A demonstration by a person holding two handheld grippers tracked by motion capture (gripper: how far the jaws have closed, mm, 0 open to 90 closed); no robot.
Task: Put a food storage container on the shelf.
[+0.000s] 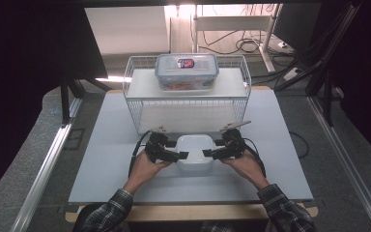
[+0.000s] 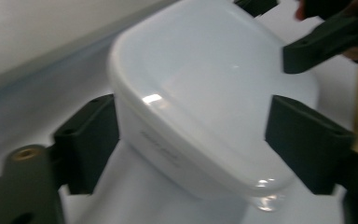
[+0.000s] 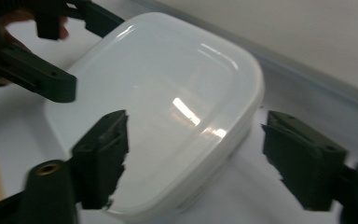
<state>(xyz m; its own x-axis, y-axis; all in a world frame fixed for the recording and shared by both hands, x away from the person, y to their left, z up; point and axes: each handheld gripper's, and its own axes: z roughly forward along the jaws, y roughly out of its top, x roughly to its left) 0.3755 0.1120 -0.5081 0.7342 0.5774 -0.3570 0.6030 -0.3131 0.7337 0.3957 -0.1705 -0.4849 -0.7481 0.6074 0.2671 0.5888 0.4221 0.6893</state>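
Note:
A white rounded-square container [image 1: 193,151] rests on the pale table [image 1: 101,164], just in front of the wire rack. My left gripper [image 1: 181,155] reaches in from its left side and my right gripper [image 1: 207,153] from its right. In the left gripper view the left gripper [image 2: 191,135] straddles the near end of the container [image 2: 200,93], with the jaws close beside its walls. In the right gripper view the right gripper [image 3: 193,154] straddles the container [image 3: 168,107]; one jaw overlaps its rim and the other stands a small gap off. Neither gripper clearly presses on it.
A white wire rack [image 1: 140,104] stands at the back middle of the table. On top of it sits a clear lidded box [image 1: 187,71]. Bare table lies to the left and right of the hands. Cables [image 1: 241,46] trail on the floor beyond.

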